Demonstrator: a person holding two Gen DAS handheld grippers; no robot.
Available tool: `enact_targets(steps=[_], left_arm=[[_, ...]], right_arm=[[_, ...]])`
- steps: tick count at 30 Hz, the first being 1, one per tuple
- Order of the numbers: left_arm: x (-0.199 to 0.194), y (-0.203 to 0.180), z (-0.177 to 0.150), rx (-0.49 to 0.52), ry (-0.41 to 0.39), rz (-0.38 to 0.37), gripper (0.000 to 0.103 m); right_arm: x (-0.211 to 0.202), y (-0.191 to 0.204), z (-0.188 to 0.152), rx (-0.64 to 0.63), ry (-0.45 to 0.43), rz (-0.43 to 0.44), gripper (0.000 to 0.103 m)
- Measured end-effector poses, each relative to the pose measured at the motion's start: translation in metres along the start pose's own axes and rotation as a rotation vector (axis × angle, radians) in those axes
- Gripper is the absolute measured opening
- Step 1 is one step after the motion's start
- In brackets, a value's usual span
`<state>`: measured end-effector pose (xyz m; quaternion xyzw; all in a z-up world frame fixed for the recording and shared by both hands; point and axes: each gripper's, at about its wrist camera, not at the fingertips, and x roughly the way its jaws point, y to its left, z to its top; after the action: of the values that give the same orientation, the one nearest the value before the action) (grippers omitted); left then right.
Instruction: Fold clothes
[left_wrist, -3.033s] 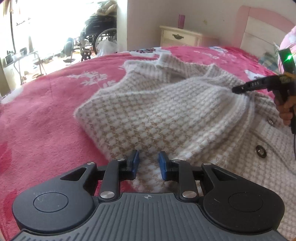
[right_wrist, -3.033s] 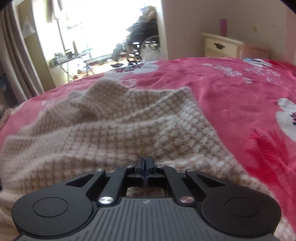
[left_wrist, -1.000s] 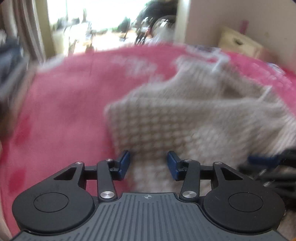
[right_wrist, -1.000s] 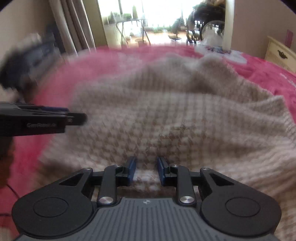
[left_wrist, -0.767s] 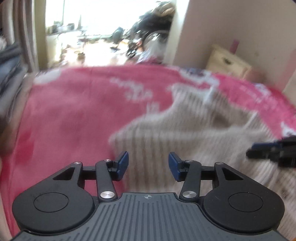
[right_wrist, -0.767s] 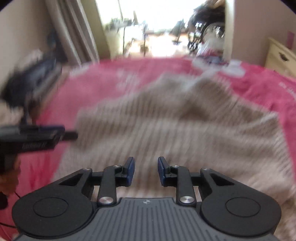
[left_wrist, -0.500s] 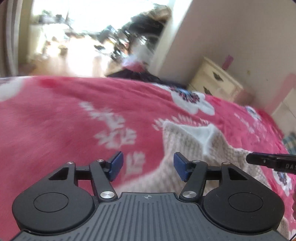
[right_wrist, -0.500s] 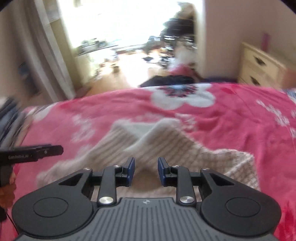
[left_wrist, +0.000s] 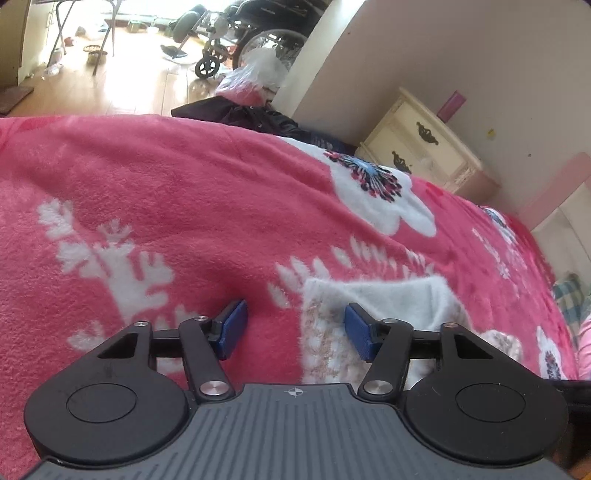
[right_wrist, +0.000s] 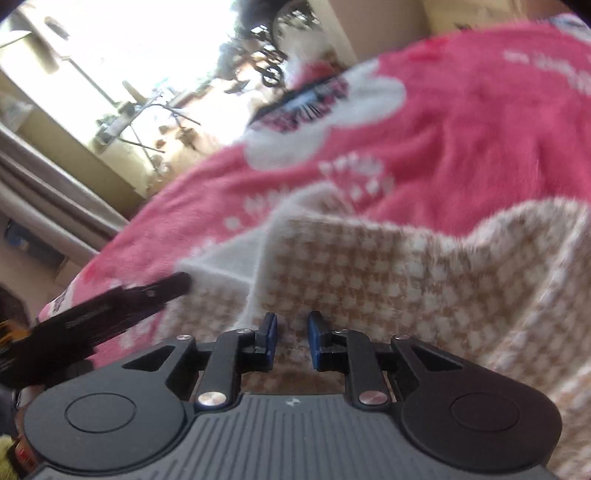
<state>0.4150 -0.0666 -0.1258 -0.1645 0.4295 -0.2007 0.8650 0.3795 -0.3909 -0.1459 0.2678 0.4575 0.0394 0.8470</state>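
On the pink fleece blanket (left_wrist: 207, 192), with its white snowflake and flower prints, lies the beige-and-white houndstooth cardigan (right_wrist: 388, 273), spread across the bed's near side. The left gripper (left_wrist: 291, 328) hangs low over the blanket, its blue pads set wide apart and nothing between them. The left pad (left_wrist: 232, 326) sits over bare pink fleece; the right pad (left_wrist: 360, 328) sits over the garment's corner, where a plain white fuzzy band (left_wrist: 391, 299) edges the checked knit. Whether either pad touches the fabric, the left wrist view does not settle.

Over to the right wrist view, which is tilted and a little blurred. The right gripper (right_wrist: 291, 341) hovers right above the checked knit, its pads only a narrow gap apart, and no fold of cloth shows clamped between them. Just beyond the fingertips the white band runs up and away in a crease, and the knit bunches into a raised ridge toward the right. The left gripper's black finger reaches in from the left edge of this view, its tip at the white corner of the cardigan.

Beyond the bed's far edge, a cream nightstand (left_wrist: 421, 155) with dark drawer pulls stands against the wall, a purple cup (left_wrist: 448, 107) on top. A wheelchair (left_wrist: 255, 33) waits on the bright wooden floor, and dark clothing (left_wrist: 240, 114) lies heaped by the bed.
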Motion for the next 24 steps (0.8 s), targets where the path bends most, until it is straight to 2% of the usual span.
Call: enact_targets(steps=[3,5,8,10,11,12,14,16,18,22,24], left_arm=[[-0.007,0.003,-0.001,-0.008,0.049,-0.053,0.054],[-0.008,0.003,-0.003,-0.002,0.077,-0.077,0.054],[0.001,-0.004,-0.007,0.031,0.078,-0.047,0.054],[0.005,-0.013,-0.009,0.041,0.056,-0.009,0.046],[0.006,-0.018,-0.01,0.045,0.044,0.006,0.031],[0.006,-0.022,-0.011,0.046,0.029,0.008,0.021],[0.001,-0.029,-0.016,0.049,-0.011,0.007,0.01],[-0.013,-0.039,-0.021,0.098,-0.073,-0.008,0.008],[-0.033,-0.055,-0.031,0.215,-0.148,-0.045,0.008],[-0.071,-0.102,-0.075,0.665,-0.271,-0.065,0.008],[-0.08,-0.117,-0.103,0.869,-0.295,-0.07,0.008]], right_arm=[[0.004,-0.009,0.0,0.059,0.0,0.019,0.018],[0.001,-0.01,-0.001,0.047,0.004,0.026,0.018],[0.006,-0.014,-0.004,0.036,0.021,0.024,0.014],[0.009,-0.017,-0.005,0.054,0.02,0.029,0.014],[0.01,-0.018,-0.005,0.066,0.018,0.033,0.014],[0.011,-0.02,-0.005,0.077,0.016,0.037,0.013],[0.013,-0.023,-0.005,0.101,0.013,0.046,0.013],[0.01,-0.026,-0.004,0.131,0.013,0.063,0.013],[0.006,-0.03,-0.005,0.161,0.008,0.087,0.013],[-0.005,-0.036,-0.012,0.178,-0.012,0.139,0.015],[-0.01,-0.039,-0.015,0.181,-0.018,0.16,0.018]])
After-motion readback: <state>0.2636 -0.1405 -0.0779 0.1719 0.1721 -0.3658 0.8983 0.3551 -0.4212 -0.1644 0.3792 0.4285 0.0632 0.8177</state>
